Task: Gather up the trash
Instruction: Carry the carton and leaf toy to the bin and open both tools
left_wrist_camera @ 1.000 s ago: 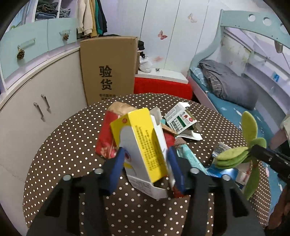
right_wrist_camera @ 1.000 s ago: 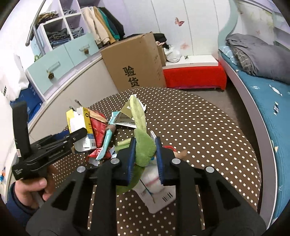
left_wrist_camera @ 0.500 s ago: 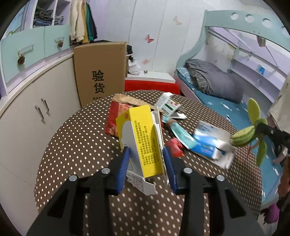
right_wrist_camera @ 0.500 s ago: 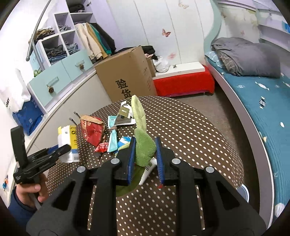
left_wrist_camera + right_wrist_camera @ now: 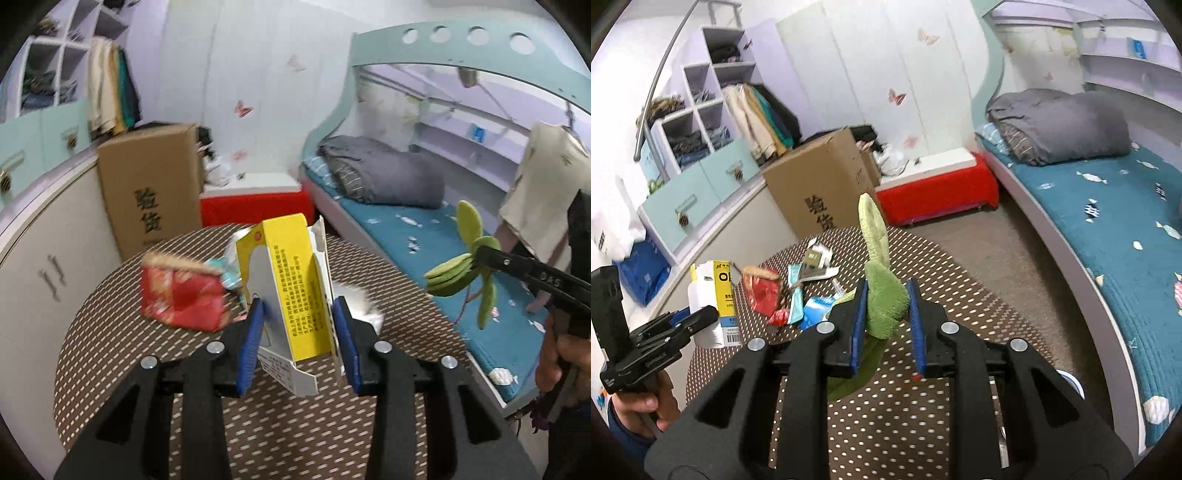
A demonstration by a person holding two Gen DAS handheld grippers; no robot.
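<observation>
The left tool (image 5: 297,325) is clamped on a yellow and white carton (image 5: 295,291), its blue pads pressing the carton's two sides, and the carton is held upright in the air above the round dotted tabletop (image 5: 110,332) with its bottom flap hanging open. The right tool (image 5: 884,314) is pinched nearly closed on a green felt plant (image 5: 884,295), a floppy thing with long leaves; one leaf stands up past the pads and another droops below them. From the left wrist view that same plant (image 5: 461,273) shows at the right side, out over the edge of the tabletop with the blue bed (image 5: 424,236) behind it, and a person's hand (image 5: 561,358) grips the handle there. From the right wrist view the other hand (image 5: 642,406) is low at the left, holding the carton (image 5: 716,295) up near the tabletop's left rim. Still lying on the tabletop is a loose heap of trash: a red snack bag (image 5: 762,295), a light blue tube (image 5: 796,295), a blue and white wrapper (image 5: 816,310), a small red scrap (image 5: 779,317) and some flattened paper packaging (image 5: 818,258) farther back. A large cardboard box (image 5: 816,188) stands on the floor beyond the tabletop, beside a red bench (image 5: 938,192), with pale cabinets (image 5: 40,236) along the left wall
</observation>
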